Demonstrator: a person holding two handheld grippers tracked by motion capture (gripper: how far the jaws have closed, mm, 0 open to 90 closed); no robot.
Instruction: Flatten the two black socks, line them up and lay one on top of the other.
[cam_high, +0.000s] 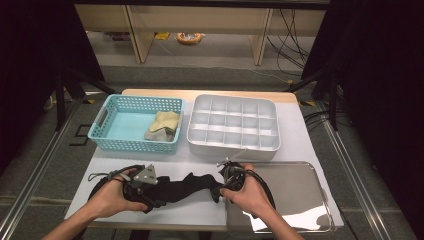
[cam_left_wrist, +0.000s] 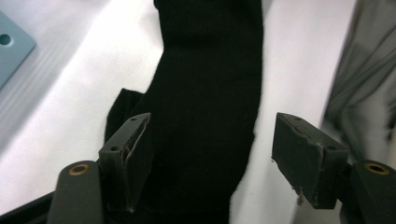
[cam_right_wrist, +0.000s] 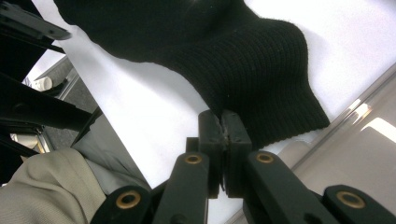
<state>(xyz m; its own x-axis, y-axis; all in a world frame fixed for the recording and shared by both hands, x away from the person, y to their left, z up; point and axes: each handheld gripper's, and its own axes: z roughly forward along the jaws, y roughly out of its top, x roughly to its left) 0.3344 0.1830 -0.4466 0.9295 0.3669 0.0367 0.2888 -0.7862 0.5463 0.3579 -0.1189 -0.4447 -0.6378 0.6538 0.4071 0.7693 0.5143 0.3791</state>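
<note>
A black sock lies stretched across the white surface, just left of the metal tray. The right gripper is clamped on its ribbed cuff. The left gripper stands wide, the sock's other end between its jaws.

Black rib-knit sock on white table cover. Left of white compartment organizer: light blue perforated basket, holding beige and grey socks. In front of organizer: shiny silver tray. Dark grey pads, brass-coloured rivets on black jaws. Grey three-cornered plate.
</note>
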